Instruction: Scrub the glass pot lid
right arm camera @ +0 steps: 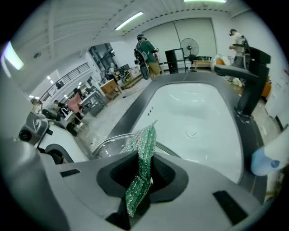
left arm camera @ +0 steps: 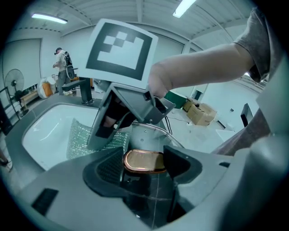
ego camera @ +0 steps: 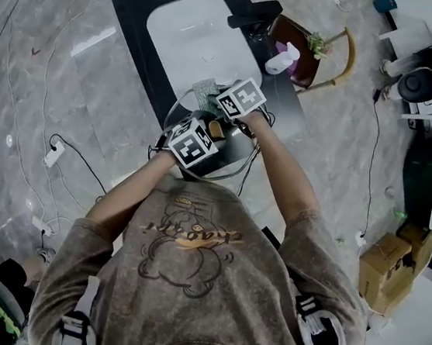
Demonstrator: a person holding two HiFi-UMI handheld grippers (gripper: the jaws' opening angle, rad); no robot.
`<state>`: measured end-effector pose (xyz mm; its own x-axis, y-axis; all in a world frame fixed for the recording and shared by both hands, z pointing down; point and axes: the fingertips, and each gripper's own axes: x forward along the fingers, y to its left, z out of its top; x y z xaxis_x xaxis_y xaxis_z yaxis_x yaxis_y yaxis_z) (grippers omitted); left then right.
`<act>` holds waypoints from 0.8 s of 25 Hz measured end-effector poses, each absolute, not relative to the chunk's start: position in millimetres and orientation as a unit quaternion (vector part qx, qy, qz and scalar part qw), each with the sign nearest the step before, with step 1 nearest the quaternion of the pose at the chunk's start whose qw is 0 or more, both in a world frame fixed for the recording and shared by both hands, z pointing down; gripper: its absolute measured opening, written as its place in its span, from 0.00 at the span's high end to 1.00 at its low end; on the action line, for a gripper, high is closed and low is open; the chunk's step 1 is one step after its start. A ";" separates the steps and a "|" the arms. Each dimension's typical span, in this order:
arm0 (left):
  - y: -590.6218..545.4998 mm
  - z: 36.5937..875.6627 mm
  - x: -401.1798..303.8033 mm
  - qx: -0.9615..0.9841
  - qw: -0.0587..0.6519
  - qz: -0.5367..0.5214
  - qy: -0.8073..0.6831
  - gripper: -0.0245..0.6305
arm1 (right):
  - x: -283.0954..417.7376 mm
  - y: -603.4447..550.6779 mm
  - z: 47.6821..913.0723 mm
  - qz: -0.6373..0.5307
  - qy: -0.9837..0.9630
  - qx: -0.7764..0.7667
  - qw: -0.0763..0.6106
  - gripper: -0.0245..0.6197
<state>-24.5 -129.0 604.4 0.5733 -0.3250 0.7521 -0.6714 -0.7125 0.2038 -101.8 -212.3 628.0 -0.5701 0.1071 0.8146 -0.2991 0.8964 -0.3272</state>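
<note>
Two handheld grippers meet over a sink. The left gripper (left arm camera: 144, 164) is clamped on the copper-coloured knob (left arm camera: 143, 160) of the glass pot lid (left arm camera: 146, 135) and holds it at the near end of the white basin (left arm camera: 45, 131). The right gripper (right arm camera: 142, 178) has its jaws closed on a green, glittery scrub pad (right arm camera: 143, 155), which stands edge-on just above the lid's far rim. Whether the pad actually touches the glass cannot be told from any view.

Beyond them the basin sits in a dark counter (ego camera: 134, 9). A black faucet (right arm camera: 250, 85) is at its far right and a pale bottle (ego camera: 283, 57) stands right of it.

The scrubbing step looks to be in hand, with both tools placed and the lid presented to the pad. The next move probably calls for laying the pad's face flat on the glass and sweeping it across. Meanwhile the left grip must brace the knob so the lid does not swing.
</note>
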 end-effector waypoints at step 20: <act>-129.0 608.3 -28.3 0.853 0.254 0.331 -0.314 0.53 | -172.6 -159.6 606.8 0.184 -0.827 -0.185 0.497 0.83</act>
